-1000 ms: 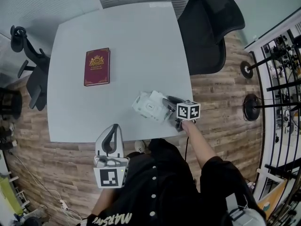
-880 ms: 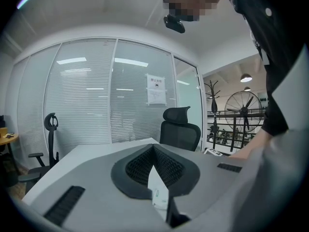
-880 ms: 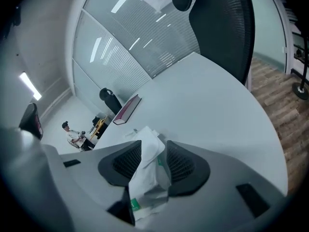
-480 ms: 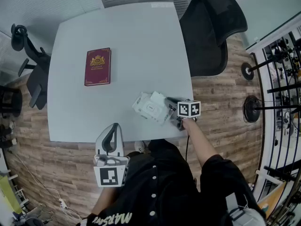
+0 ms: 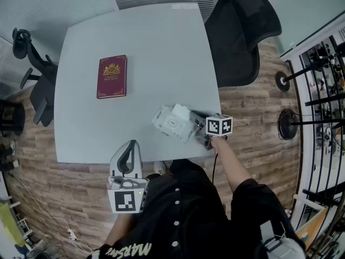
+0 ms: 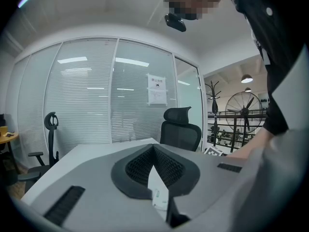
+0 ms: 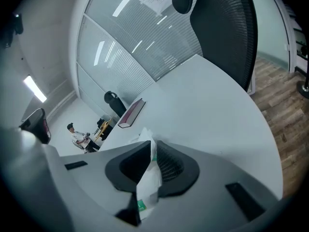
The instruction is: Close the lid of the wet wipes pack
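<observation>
The tabletop (image 5: pixel 161 53) is a pale grey-white slab with rounded corners, seen from steeply above; two things lie directly on it. A dark red book (image 5: pixel 111 76) rests flat on the left half, cover up (a gold emblem shows on it), its long sides roughly parallel to the left edge; a white wet wipes pack (image 5: pixel 173 122) sits close to the near edge towards the right corner, its wrapper crumpled and uneven on top; book and pack are well apart, with plain surface between them.
</observation>
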